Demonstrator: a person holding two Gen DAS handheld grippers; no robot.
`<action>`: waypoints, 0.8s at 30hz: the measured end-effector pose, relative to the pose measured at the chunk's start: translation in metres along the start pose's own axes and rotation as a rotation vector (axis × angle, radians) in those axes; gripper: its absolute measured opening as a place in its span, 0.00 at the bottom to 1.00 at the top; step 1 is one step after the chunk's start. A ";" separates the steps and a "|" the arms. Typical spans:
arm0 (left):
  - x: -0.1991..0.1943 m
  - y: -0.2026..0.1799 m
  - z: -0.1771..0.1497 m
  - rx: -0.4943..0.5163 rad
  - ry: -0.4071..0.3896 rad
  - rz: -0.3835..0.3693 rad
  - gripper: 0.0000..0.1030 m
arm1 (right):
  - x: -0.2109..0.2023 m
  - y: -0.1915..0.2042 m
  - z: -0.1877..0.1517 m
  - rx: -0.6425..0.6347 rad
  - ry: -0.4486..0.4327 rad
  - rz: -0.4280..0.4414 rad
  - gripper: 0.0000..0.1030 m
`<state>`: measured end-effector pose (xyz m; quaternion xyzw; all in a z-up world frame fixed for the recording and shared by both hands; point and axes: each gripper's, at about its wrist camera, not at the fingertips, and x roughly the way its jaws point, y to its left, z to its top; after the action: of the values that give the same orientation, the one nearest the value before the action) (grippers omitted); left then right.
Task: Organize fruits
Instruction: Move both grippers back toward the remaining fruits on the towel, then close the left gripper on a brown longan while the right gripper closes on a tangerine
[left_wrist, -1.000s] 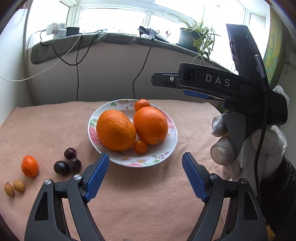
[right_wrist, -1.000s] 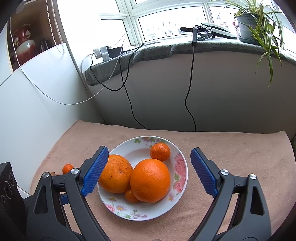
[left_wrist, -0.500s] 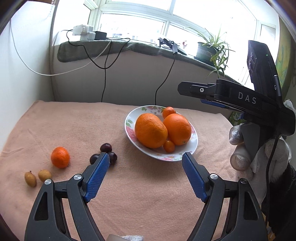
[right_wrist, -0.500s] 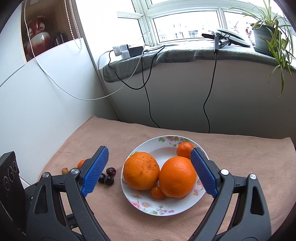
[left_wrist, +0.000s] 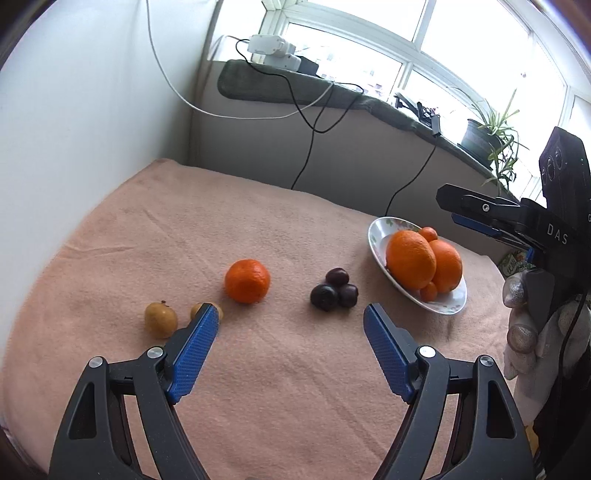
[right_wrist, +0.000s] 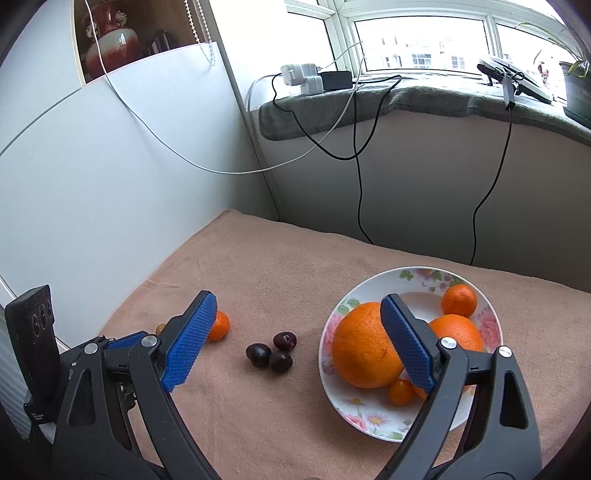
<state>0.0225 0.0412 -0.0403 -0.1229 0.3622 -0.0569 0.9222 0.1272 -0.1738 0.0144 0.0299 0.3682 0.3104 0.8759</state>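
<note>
A floral plate (left_wrist: 376, 236) (right_wrist: 373, 417) holds two big oranges (left_wrist: 410, 258) (right_wrist: 362, 347), a small mandarin (right_wrist: 458, 300) and a kumquat (right_wrist: 402, 391). On the pink cloth lie a loose mandarin (left_wrist: 247, 280) (right_wrist: 218, 325), three dark plums (left_wrist: 332, 290) (right_wrist: 271, 350) and two yellow-brown loquats (left_wrist: 160, 318). My left gripper (left_wrist: 290, 350) is open and empty, above the cloth just short of the mandarin and plums. My right gripper (right_wrist: 295, 339) is open and empty, hovering between the plums and the plate; it also shows in the left wrist view (left_wrist: 517, 221).
The pink cloth (left_wrist: 258, 369) covers the table. A white wall (left_wrist: 92, 129) stands at the left. A grey sill (right_wrist: 406, 99) at the back holds chargers and a potted plant (left_wrist: 487, 129), with cables (right_wrist: 358, 184) hanging down.
Both grippers have swung left, away from the plate. The loose mandarin, plums and loquats now sit ahead of my left gripper. Both stay open. No fruit has moved.
</note>
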 end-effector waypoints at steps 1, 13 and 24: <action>-0.001 0.008 0.000 -0.013 0.000 0.010 0.79 | 0.005 0.005 0.000 -0.010 0.010 0.010 0.90; 0.006 0.072 -0.008 -0.174 0.028 -0.008 0.60 | 0.068 0.046 -0.003 -0.008 0.177 0.159 0.90; 0.020 0.088 -0.010 -0.169 0.065 0.008 0.40 | 0.125 0.071 -0.012 0.013 0.329 0.198 0.64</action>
<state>0.0315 0.1199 -0.0844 -0.1970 0.3959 -0.0265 0.8965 0.1490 -0.0478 -0.0530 0.0202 0.5037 0.3935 0.7688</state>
